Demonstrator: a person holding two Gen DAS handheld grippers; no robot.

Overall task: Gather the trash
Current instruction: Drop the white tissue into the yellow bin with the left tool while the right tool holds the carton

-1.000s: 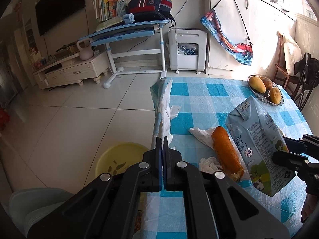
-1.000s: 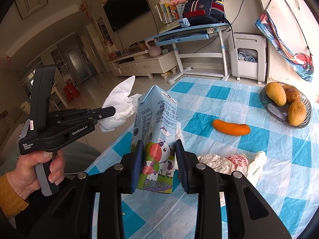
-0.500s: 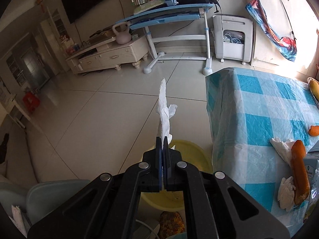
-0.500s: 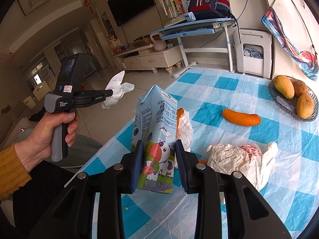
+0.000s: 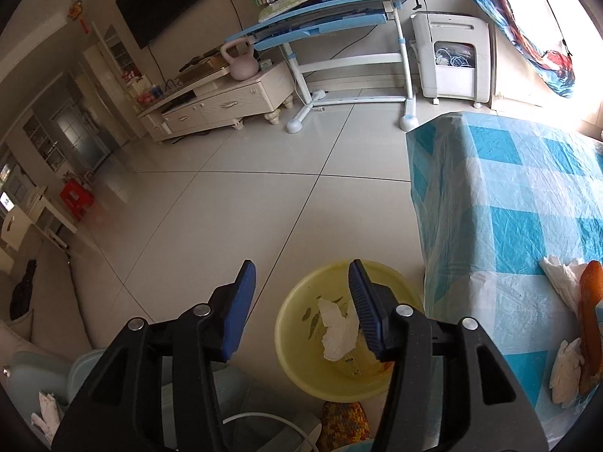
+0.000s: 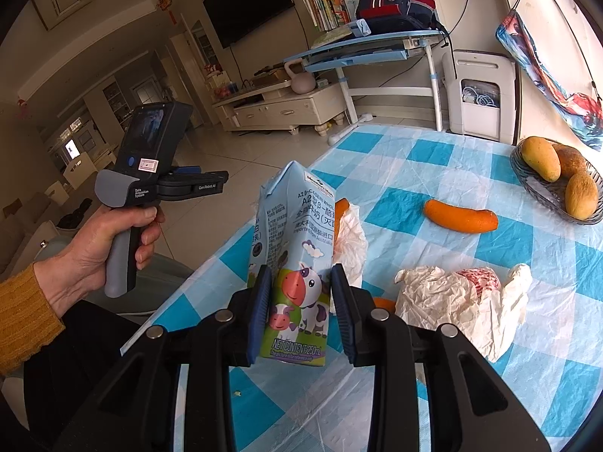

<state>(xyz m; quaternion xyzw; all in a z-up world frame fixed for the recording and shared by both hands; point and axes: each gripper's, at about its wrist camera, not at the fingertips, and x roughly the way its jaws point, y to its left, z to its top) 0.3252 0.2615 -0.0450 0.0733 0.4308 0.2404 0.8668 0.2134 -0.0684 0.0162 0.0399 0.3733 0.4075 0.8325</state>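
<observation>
My left gripper [image 5: 301, 293] is open and empty, held over the floor above a yellow basin [image 5: 301, 339]. A crumpled white tissue [image 5: 337, 329] lies or falls inside the basin. My right gripper [image 6: 301, 293] is shut on a light blue milk carton [image 6: 297, 248] with a cartoon cow, held upright above the table's near edge. On the blue checked tablecloth [image 6: 433, 158] lie crumpled white paper [image 6: 452, 297], another tissue [image 6: 350, 241] and an orange carrot [image 6: 459, 216]. The left gripper also shows in the right wrist view [image 6: 222, 179], off the table's left side.
A basket of mangoes [image 6: 557, 184] stands at the table's far right. The table corner [image 5: 426, 139] is right of the basin. A pale blue chair [image 5: 45, 376] is at lower left. A desk [image 5: 324, 15], a TV cabinet [image 5: 218, 109] and a white appliance [image 5: 452, 60] stand by the far wall.
My left gripper swung left off the table to above the yellow basin, then opened and let go of the tissue, which now is in the basin. The right gripper keeps the carton.
</observation>
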